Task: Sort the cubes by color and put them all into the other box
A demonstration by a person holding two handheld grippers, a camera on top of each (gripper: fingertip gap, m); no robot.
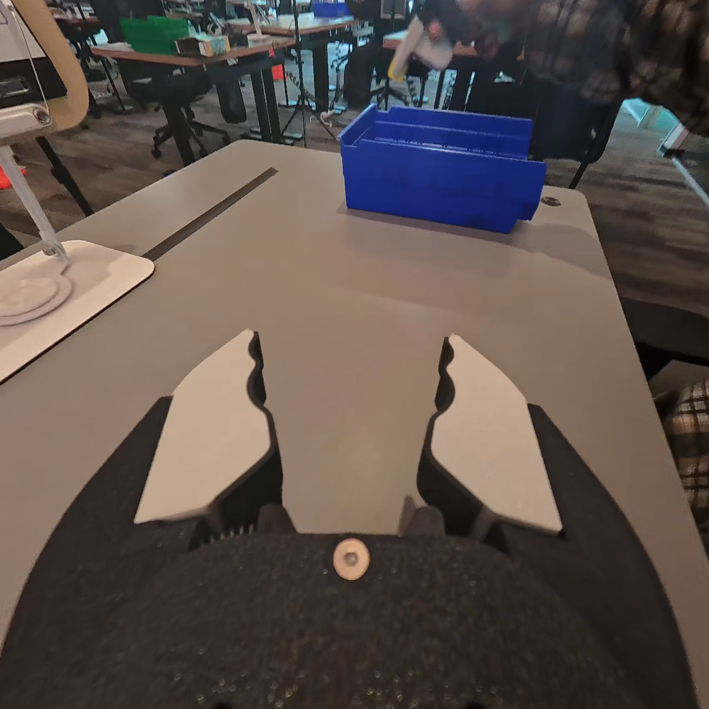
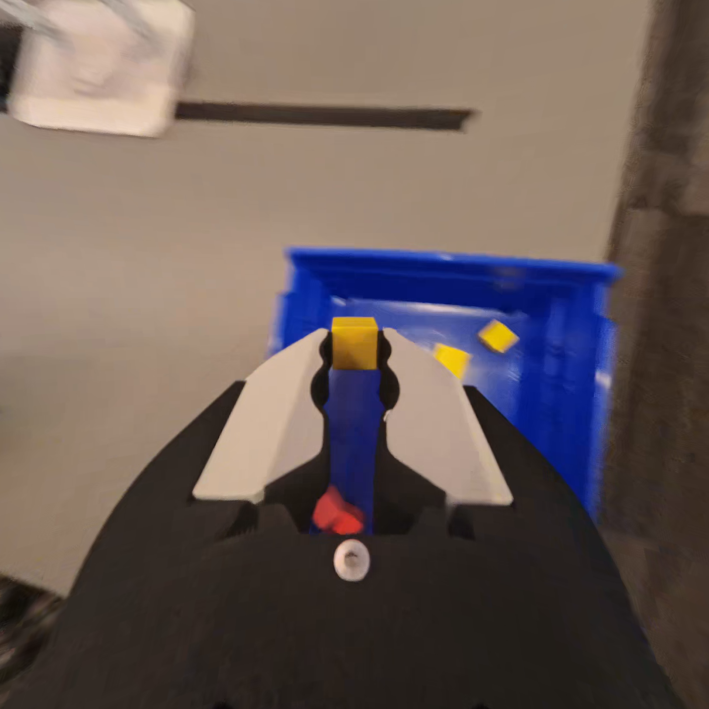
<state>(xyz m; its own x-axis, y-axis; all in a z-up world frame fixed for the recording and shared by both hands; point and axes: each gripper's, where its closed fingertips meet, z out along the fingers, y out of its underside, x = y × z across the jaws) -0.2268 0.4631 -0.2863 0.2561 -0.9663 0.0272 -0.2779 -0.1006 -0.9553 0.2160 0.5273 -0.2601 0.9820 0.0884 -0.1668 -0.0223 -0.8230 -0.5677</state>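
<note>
We see our left hand-held gripper (image 1: 351,337), with pale grey finger plates on black mounts, held above the smooth grey bench (image 1: 307,291), its jaws spread wide with only bare bench top between them. A deep blue plastic box (image 1: 441,192) stands near the bench's far right corner, its open top facing up; we cannot see its floor from here. A white flat stand base (image 1: 107,276) with a clear angled stem lies at the left edge. A narrow dark slot (image 1: 215,215) runs along the bench's far left part. Beyond the far edge we see a blurred checked sleeve (image 1: 614,57).
</note>
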